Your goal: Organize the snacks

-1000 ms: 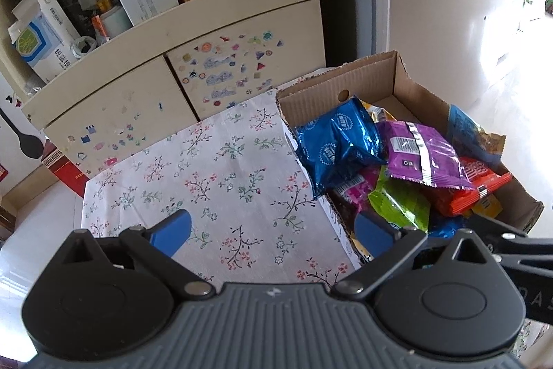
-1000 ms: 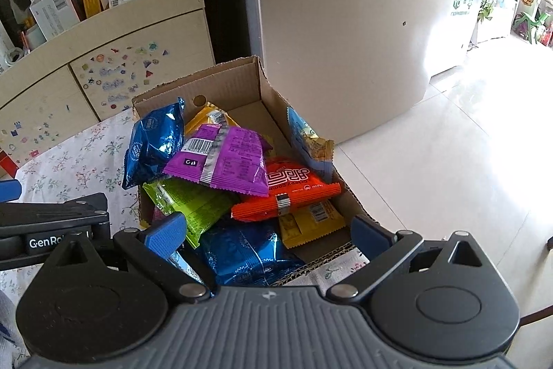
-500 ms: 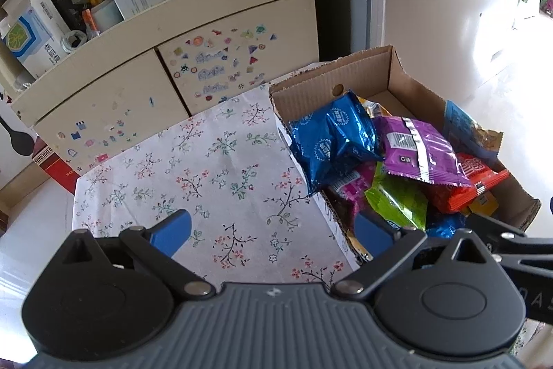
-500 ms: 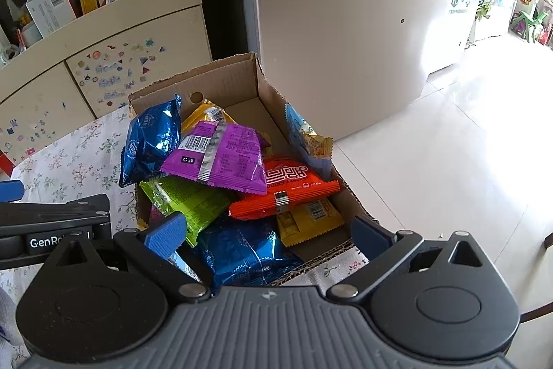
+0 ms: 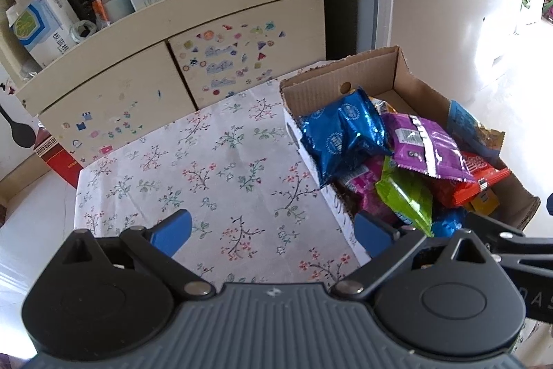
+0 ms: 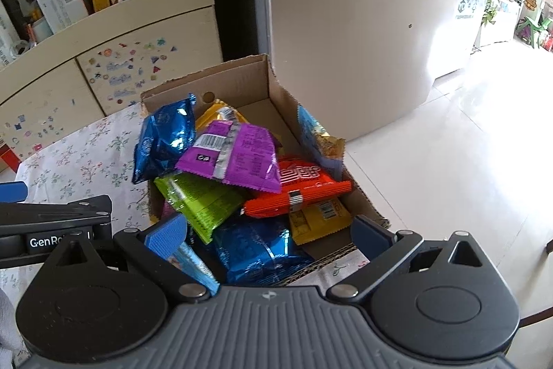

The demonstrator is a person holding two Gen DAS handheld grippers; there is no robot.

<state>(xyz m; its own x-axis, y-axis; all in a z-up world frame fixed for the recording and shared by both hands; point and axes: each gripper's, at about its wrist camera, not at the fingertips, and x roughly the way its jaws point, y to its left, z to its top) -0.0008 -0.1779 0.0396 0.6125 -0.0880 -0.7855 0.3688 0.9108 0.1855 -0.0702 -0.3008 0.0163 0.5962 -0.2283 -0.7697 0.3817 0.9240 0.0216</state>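
Snack packets all heaped in the cardboard box [image 6: 242,82] at the right edge of the floral cloth [image 5: 207,161] – none lying loose on the cloth in either view. Heaped, though, not sorted: blue foil bag [image 6: 162,140] leaning up over the box's left wall, purple packet [image 6: 238,154] slanted across the top, green packet [image 6: 197,199] and orange-red packet [image 6: 304,189] beneath it, yellow packet [image 6: 318,217] and a second blue bag [image 6: 255,244] toward the near end, one blue-and-gold packet [image 6: 318,140] standing against the right wall. Left gripper [image 5: 273,232] hanging over the near edge of the cloth, jaws wide, nothing between them. Right gripper [image 6: 269,234] poised over the near end of the box, jaws likewise wide and empty. Fits two stages alike – packets gathered in from the cloth and the job near its close, or a jumbled boxful awaiting laying out and sorting. No telling which from this alone. Cabinet [image 5: 242,64] with stickers behind the far edge.
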